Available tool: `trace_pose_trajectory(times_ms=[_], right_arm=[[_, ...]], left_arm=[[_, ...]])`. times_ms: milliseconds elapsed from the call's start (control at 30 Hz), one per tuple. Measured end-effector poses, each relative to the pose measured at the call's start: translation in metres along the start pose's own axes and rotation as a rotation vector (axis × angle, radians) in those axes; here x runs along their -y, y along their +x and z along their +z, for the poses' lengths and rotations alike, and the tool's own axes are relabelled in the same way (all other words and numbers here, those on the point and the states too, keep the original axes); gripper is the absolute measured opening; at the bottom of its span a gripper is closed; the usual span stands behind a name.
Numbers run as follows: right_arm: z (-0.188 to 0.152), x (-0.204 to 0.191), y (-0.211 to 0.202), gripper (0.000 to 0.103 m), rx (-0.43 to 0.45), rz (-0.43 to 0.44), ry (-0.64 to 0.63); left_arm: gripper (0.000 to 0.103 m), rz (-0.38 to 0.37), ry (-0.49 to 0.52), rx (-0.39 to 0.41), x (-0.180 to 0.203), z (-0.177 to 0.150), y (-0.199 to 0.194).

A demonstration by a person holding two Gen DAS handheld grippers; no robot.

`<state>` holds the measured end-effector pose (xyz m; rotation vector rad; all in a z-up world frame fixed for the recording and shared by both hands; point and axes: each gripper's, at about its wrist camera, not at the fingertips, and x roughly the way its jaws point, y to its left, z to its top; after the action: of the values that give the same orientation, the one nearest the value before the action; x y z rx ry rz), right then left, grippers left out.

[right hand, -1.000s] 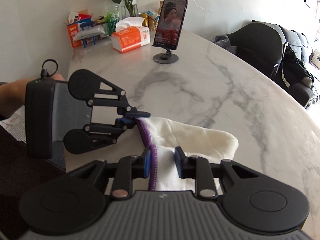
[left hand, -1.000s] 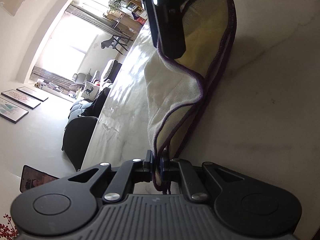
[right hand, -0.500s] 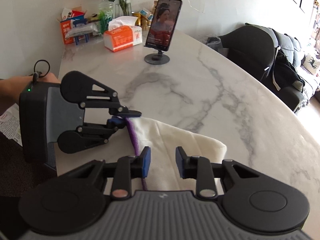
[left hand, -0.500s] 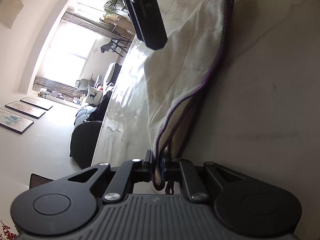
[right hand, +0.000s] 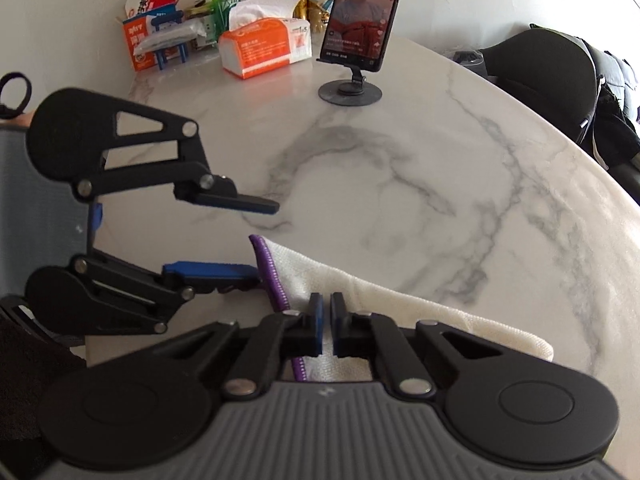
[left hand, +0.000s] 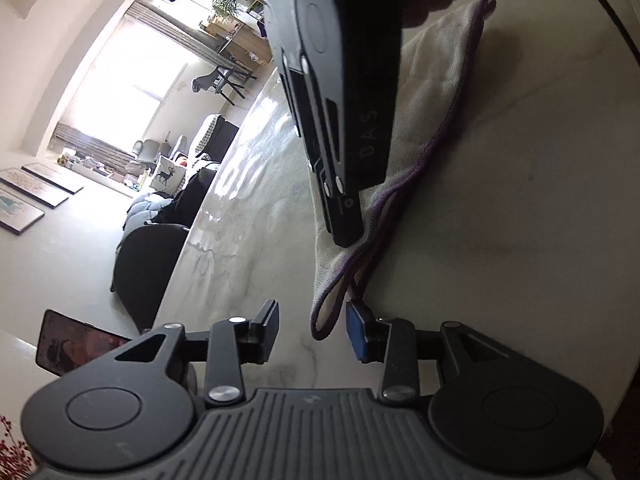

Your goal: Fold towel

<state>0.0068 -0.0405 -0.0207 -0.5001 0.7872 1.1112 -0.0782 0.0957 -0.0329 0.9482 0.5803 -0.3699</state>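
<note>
A cream towel with purple stitched edges (right hand: 404,304) lies folded on the white marble table (right hand: 360,176). My left gripper (left hand: 312,326) is open, its fingers either side of the towel's near corner (left hand: 320,320) without holding it; it also shows in the right wrist view (right hand: 260,240), open beside the purple edge. My right gripper (right hand: 326,324) is shut, hovering low over the towel, with nothing visibly between its pads. In the left wrist view its black body (left hand: 344,120) presses over the towel (left hand: 432,92).
A phone on a round stand (right hand: 360,32), an orange tissue box (right hand: 264,48) and a carton with clutter (right hand: 156,40) stand at the table's far end by the wall. A black chair (right hand: 560,80) sits off the right edge.
My left gripper has opened and let go of the towel corner, which now lies on the table. My right gripper has closed its jaws and moved over the towel toward the left gripper.
</note>
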Motion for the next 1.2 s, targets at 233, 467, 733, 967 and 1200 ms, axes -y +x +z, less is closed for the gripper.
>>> trace_pose_trajectory(times_ms=[233, 467, 733, 967, 1200], right_arm=[[0.002, -0.002, -0.005, 0.008, 0.001, -0.004, -0.004], [-0.005, 0.006, -0.05, 0.013, 0.041, -0.045, 0.018], [-0.05, -0.002, -0.071, 0.012, -0.082, -0.049, 0.003], [-0.081, -0.018, -0.108, 0.019, -0.021, -0.115, -0.064], [-0.094, -0.024, -0.119, 0.048, -0.019, -0.187, -0.122]], left_arm=[[0.032, -0.058, -0.334, 0.082, -0.06, 0.004, 0.01], [0.014, -0.145, -0.409, 0.058, -0.064, 0.019, 0.023], [0.014, -0.226, -0.363, 0.107, -0.039, 0.035, 0.025], [0.014, -0.224, -0.359, 0.122, -0.034, 0.037, 0.027], [0.014, -0.243, -0.335, 0.137, -0.019, 0.043, 0.024]])
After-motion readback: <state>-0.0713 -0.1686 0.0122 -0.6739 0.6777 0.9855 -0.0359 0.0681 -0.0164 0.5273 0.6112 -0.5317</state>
